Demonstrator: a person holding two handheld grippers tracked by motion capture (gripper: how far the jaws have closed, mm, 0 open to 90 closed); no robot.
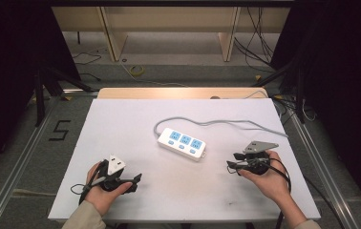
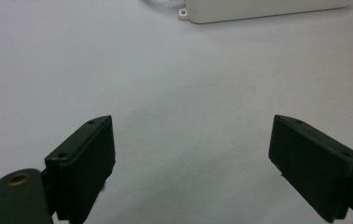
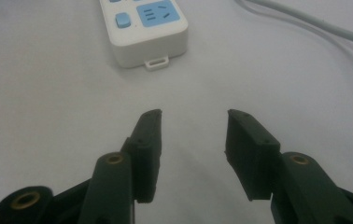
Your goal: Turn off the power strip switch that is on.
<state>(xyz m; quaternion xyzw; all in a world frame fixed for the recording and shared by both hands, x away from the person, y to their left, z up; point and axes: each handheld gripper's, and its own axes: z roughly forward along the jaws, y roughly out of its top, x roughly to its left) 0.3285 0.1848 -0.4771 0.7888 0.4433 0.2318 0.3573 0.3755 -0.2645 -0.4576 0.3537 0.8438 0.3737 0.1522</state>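
Both tongs rest on the white table [image 1: 121, 119] from above: my left gripper [image 1: 137, 178] near-left, my right gripper [image 1: 231, 162] near-right, with the white plastic power strip with blue sockets [image 1: 182, 143] between them, farther off, its grey cable [image 1: 217, 123] trailing far-right. Along my left gripper [image 2: 192, 154], jaws gape wide, empty; the strip [image 2: 263, 9] lies far ahead. Along my right gripper [image 3: 193, 140], jaws stand parted, empty, the strip's end [image 3: 144, 32] near.

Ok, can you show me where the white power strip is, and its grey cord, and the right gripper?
power strip [image 1: 182, 143], high view, middle blue socket.
grey cord [image 1: 226, 123], high view, stretch behind the strip.
right gripper [image 3: 193, 128], right gripper view, between its open jaws.
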